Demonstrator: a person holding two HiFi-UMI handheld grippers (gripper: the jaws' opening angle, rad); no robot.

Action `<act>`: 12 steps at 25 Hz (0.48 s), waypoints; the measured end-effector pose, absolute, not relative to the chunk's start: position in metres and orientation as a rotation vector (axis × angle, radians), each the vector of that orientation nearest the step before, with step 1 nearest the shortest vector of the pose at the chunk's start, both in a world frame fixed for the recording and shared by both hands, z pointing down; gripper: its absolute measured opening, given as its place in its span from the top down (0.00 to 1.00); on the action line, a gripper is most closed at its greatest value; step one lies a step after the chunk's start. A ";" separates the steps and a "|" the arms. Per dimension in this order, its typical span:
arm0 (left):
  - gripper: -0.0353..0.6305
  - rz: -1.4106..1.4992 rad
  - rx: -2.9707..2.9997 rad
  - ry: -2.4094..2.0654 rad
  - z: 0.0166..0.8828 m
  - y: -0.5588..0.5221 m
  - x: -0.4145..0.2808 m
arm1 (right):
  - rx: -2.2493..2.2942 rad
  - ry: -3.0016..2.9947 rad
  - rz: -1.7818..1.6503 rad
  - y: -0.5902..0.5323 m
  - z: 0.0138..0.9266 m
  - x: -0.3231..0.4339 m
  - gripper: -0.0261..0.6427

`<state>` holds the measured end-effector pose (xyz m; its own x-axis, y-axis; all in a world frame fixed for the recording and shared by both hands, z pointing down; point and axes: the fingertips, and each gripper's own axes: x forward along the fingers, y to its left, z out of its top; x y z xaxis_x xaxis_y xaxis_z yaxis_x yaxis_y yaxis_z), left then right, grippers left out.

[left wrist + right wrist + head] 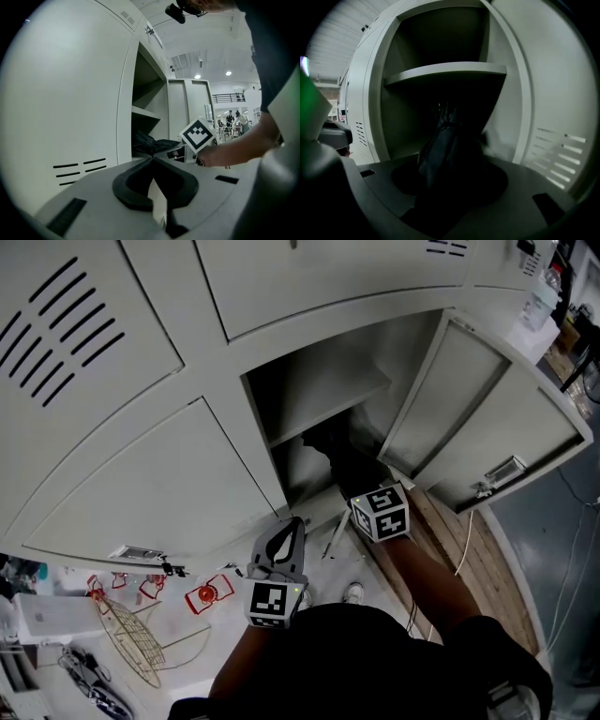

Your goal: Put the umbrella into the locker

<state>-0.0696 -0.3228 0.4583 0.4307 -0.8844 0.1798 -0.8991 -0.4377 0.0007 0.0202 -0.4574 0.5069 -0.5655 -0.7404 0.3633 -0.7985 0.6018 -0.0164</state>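
Observation:
A folded black umbrella (330,448) pokes into the lower part of the open grey locker (281,399), under its inner shelf (328,390). My right gripper (354,482) is shut on the umbrella and reaches into the opening. In the right gripper view the umbrella (440,150) runs from between the jaws of the right gripper (450,161) into the dark compartment. The left gripper view shows the umbrella (149,143) lying at the locker's mouth. My left gripper (292,529) hangs beside the locker's front, left of the opening, shut with nothing in it; the left gripper (152,161) has its tips touching.
The locker door (487,437) stands swung open to the right. A wooden board (450,540) lies on the floor under it. A wire frame (127,638), red clamps (208,596) and a white box (52,615) lie on the floor at the left. People (236,119) stand far off.

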 end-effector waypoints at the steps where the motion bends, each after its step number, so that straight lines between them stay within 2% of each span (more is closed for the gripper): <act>1: 0.95 0.237 2.572 -1.607 0.459 -0.323 -0.070 | 1.238 -2.505 0.231 -0.464 0.506 0.017 0.63; 12: 0.95 0.189 2.568 -1.663 0.448 -0.321 -0.079 | 1.179 -2.386 0.161 -0.519 0.517 -0.009 0.63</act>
<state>-0.0788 -0.3215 0.4483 0.4044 -0.9031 0.1445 -0.9125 -0.4091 -0.0032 -0.0089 -0.5191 0.5172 -0.5200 -0.7197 0.4601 -0.7751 0.6239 0.0999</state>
